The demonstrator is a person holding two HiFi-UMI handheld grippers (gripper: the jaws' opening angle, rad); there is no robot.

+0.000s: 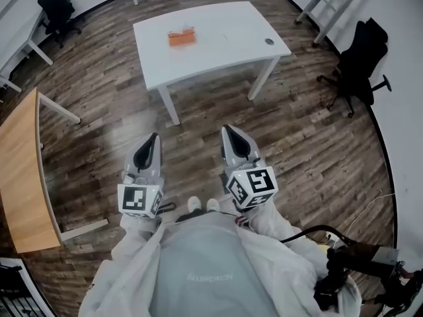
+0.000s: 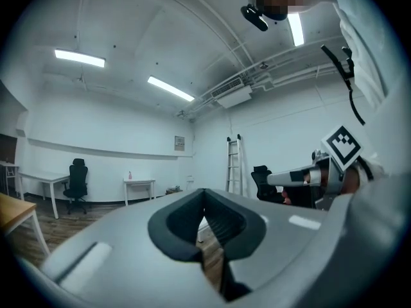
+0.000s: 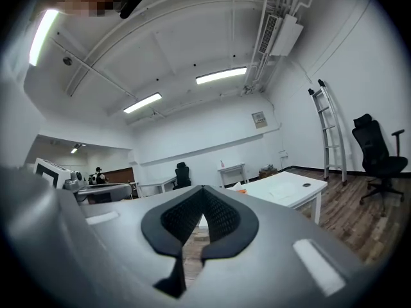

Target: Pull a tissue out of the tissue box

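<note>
An orange tissue box (image 1: pixel 181 37) with a white tissue sticking up sits on a white table (image 1: pixel 231 32) well ahead of me. Both grippers are held level at waist height over the wooden floor, short of the table and apart from the box. My left gripper (image 1: pixel 156 136) has its jaws shut with nothing between them, as the left gripper view (image 2: pixel 205 192) confirms. My right gripper (image 1: pixel 226 128) is also shut and empty (image 3: pixel 203 188). In the right gripper view the tissue box (image 3: pixel 240 189) shows small on the white table (image 3: pixel 289 188), just right of the jaw tips.
A black office chair (image 1: pixel 360 61) and a ladder (image 1: pixel 327 2) stand right of the table. A wooden desk (image 1: pixel 20 170) is at the left, another black chair (image 1: pixel 56 5) at the far left. Cables and dark gear (image 1: pixel 357 263) lie at my right.
</note>
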